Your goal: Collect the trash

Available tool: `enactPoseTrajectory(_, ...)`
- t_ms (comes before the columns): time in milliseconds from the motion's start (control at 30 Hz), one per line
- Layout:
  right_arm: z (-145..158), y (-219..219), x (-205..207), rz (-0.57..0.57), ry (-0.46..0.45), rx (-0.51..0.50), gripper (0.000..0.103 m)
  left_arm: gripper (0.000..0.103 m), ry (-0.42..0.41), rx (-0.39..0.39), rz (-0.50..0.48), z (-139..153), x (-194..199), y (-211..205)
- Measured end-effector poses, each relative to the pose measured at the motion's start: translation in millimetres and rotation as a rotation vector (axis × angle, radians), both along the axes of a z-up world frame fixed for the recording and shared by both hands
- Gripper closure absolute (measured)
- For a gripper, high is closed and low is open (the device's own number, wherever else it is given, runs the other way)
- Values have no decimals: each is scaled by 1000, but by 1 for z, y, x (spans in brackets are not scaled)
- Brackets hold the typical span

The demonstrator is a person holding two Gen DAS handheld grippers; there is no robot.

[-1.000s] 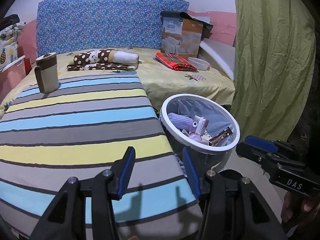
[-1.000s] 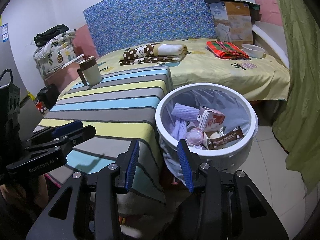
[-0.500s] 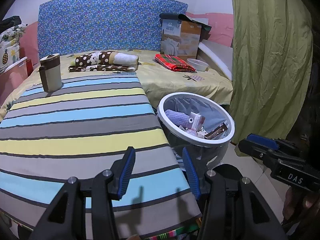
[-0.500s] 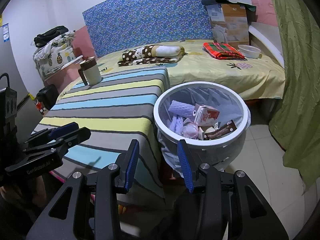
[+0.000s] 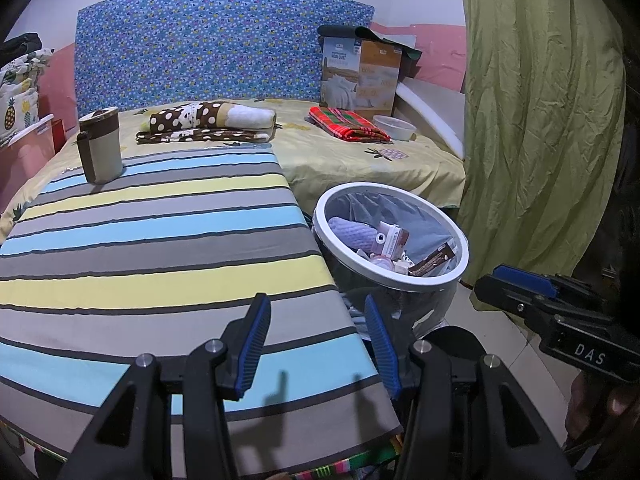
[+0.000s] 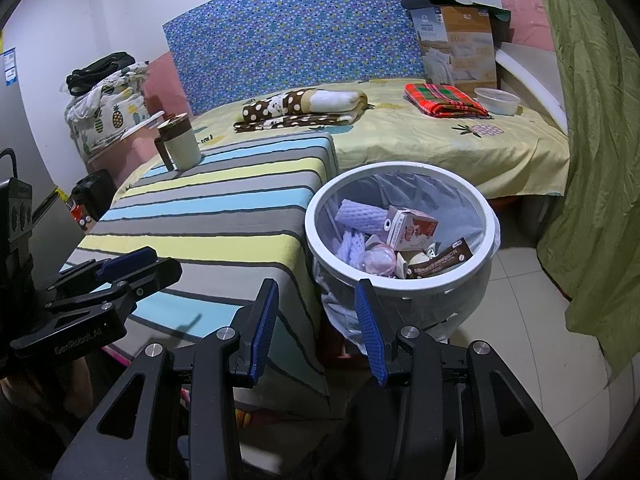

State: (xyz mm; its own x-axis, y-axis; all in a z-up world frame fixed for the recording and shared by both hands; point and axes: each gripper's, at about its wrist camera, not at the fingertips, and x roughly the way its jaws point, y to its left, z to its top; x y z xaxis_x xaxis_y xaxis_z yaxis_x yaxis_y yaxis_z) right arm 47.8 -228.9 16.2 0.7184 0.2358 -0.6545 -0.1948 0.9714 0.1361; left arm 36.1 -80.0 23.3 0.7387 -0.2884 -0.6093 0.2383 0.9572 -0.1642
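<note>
The trash is sitting inside the white-rimmed bin [image 6: 400,240], which is standing on the floor just beside the corner of the striped table [image 6: 224,208]. On top I am seeing a small carton [image 6: 412,227], a brown wrapper [image 6: 440,264], a pale purple foam sleeve [image 6: 362,218] and a round pink piece [image 6: 378,260]. All of these are looking light and a little crushable. The wrapper is probably thin and slippery, so a pinch at its end should be better than at its flat face. The carton is stiffer and should take a squeeze across its narrow sides. The foam is soft and will give under the pads.

The bin is carrying a thin clear bag [image 6: 340,308] that is hanging loose over its wall. If the next work is to lift the bag out, I judge the gathered plastic near the rim is the place to hold, gently, because such film is tearing easily.

The right gripper [image 6: 316,320] is hovering low before the bin with its jaws apart and nothing between them. The left gripper [image 5: 314,340] is hanging over the near edge of the table, also spread wide and empty. On the table only a lidded mug [image 5: 100,144] is standing, at the far end, well apart from both grippers. Behind it the bed [image 5: 360,156] is carrying folded cloths and a box.
</note>
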Motion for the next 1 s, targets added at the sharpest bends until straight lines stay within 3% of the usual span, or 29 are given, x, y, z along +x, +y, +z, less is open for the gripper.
enactPoseTrajectory(1000,0,0,1,0,2,0,61,52,-7,24,11,3,-5,-3)
